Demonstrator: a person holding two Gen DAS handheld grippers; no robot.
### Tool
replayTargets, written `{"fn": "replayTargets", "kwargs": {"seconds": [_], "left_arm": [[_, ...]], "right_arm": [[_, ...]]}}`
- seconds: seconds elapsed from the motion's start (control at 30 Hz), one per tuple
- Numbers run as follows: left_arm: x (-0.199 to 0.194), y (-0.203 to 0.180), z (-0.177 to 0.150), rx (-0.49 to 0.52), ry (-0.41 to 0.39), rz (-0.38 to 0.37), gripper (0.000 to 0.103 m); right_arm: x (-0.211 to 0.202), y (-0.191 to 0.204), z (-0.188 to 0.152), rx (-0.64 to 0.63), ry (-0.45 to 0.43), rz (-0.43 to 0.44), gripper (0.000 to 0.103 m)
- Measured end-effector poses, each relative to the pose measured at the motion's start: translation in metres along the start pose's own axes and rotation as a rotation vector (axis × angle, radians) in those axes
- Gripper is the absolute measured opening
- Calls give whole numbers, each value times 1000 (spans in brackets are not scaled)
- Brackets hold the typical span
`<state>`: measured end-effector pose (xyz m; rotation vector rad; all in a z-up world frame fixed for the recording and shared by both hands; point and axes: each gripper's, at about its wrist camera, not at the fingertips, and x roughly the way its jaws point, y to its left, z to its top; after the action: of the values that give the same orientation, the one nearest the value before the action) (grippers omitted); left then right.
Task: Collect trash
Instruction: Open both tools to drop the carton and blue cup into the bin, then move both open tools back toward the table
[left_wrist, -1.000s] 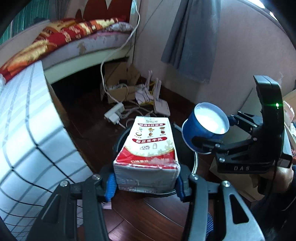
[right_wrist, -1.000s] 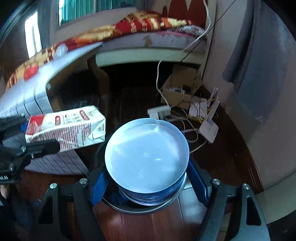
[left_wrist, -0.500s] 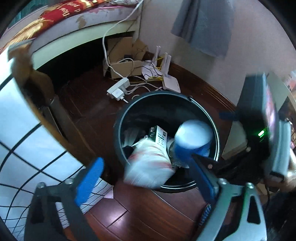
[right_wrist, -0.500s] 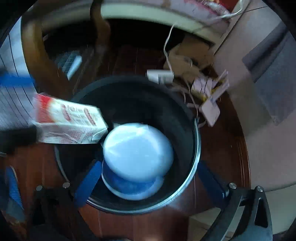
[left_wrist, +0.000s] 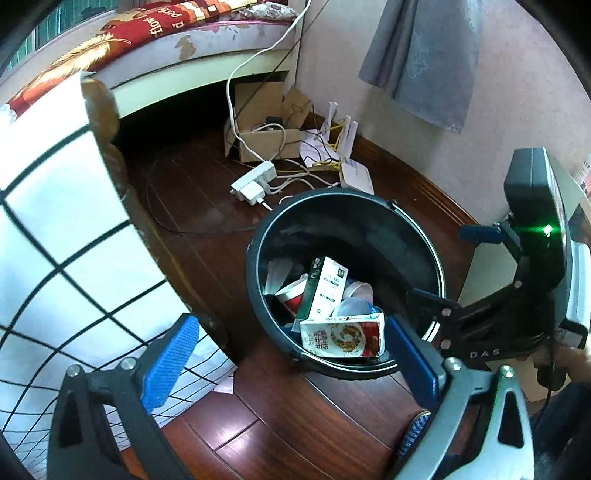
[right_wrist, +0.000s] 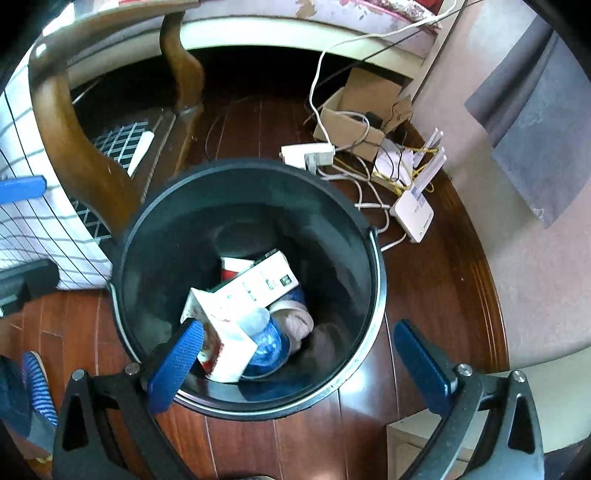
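A black round bin (left_wrist: 255, 258) stands on the wooden floor below both grippers. The red-and-white milk carton (left_wrist: 343, 338) lies inside it against the near wall, beside a green-and-white carton (left_wrist: 323, 288). My left gripper (left_wrist: 291, 328) hangs over the bin's near rim with its jaws opening and nothing between them. In the right wrist view the bin (right_wrist: 122, 258) holds the milk carton (right_wrist: 221, 332), a blue cup (right_wrist: 267, 343) and a white carton (right_wrist: 258, 284). My right gripper (right_wrist: 299, 328) stands open and empty above them. It also shows at the bin's right side as right gripper (left_wrist: 448, 264).
A power strip (left_wrist: 255, 182), a cardboard box (left_wrist: 266, 144), a white router (right_wrist: 413, 214) and loose cables lie on the floor behind the bin. A table with a checked cloth (left_wrist: 55, 240) and a carved wooden leg (right_wrist: 85, 155) stands left. A striped slipper (right_wrist: 37, 387) lies near.
Both grippers opened over the bin. The milk carton dropped from the left and the blue cup from the right, and both now lie inside. Both grippers sank and tipped downward.
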<state>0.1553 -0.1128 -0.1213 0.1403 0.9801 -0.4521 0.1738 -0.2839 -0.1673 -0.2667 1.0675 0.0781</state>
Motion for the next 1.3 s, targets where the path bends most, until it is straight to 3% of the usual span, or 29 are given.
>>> {"fn": "replayTargets", "kwargs": {"seconds": [0.87,1.3], "left_arm": [[-46,6,-13,-6,-52,92,101],[-92,18,-14,-55,-128,127,101]], "right_arm": [[-50,5,8,29,-118,20,103],[-95,15,19,43,-212,39,103]]}}
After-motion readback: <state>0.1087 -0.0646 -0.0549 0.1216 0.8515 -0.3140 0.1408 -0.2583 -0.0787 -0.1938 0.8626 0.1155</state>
